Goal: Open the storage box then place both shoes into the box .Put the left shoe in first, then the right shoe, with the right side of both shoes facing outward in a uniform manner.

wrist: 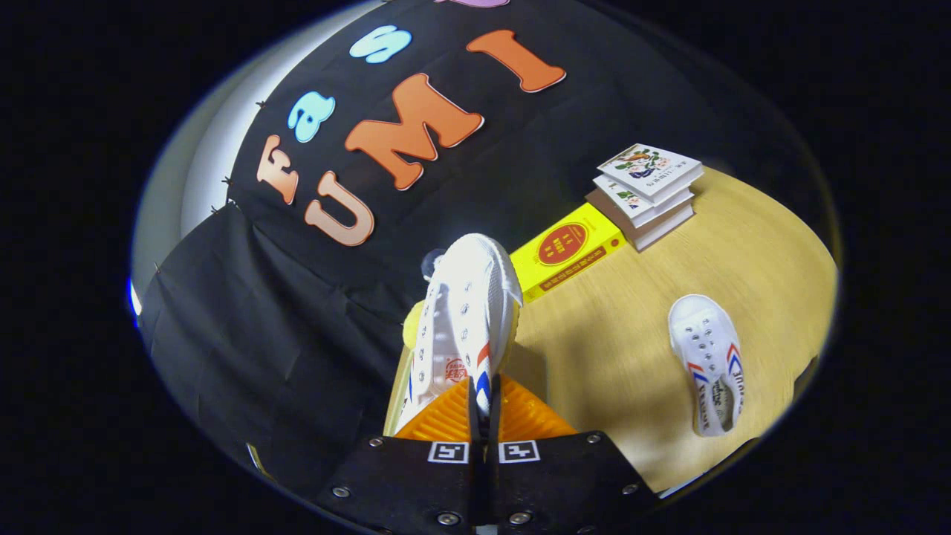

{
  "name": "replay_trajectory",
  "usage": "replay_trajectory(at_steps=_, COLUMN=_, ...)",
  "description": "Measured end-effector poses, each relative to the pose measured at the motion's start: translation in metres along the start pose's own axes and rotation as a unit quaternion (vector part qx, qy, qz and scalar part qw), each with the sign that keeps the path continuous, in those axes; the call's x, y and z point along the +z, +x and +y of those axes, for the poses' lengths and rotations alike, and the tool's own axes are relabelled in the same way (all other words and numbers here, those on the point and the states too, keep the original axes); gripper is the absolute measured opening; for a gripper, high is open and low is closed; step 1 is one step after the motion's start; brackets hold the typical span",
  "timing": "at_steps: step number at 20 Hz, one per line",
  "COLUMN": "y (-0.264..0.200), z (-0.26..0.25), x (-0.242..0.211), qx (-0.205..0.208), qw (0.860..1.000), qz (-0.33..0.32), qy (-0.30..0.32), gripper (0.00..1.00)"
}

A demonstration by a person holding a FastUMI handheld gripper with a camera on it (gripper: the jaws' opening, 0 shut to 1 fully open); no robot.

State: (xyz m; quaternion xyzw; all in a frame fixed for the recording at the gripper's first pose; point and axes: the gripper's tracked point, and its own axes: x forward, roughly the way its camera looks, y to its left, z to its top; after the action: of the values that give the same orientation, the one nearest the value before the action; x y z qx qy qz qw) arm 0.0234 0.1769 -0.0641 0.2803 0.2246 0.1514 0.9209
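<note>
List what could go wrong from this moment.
1. The tongs pinch the held shoe only by a thin side edge, so it may slip or swing.
2. The second shoe lies near the wooden table edge; a bump could knock it off.

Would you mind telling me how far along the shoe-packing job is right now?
In hand: the claw is shut on one white shoe, lifted above the wooden table. Left: the other shoe lies on the table, beyond the fingers. Whether the storage box is open cannot be told here.
</note>
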Motion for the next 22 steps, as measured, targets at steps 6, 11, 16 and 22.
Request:
replay_trajectory(at_steps=6, y=0.045, z=0.063, x=-0.059, qx=0.017, qw=0.999, qz=0.040, qy=-0.005, gripper=0.00)
replay_trajectory(at_steps=11, y=0.083, z=0.071, x=-0.109, qx=-0.008, qw=0.997, qz=0.080, qy=-0.015, gripper=0.00)
replay_trajectory(at_steps=16, y=0.102, z=0.071, x=-0.122, qx=-0.027, qw=0.996, qz=0.085, qy=-0.010, gripper=0.00)
replay_trajectory(at_steps=22, y=0.120, z=0.057, x=-0.130, qx=-0.066, qw=0.994, qz=0.090, qy=-0.015, gripper=0.01)
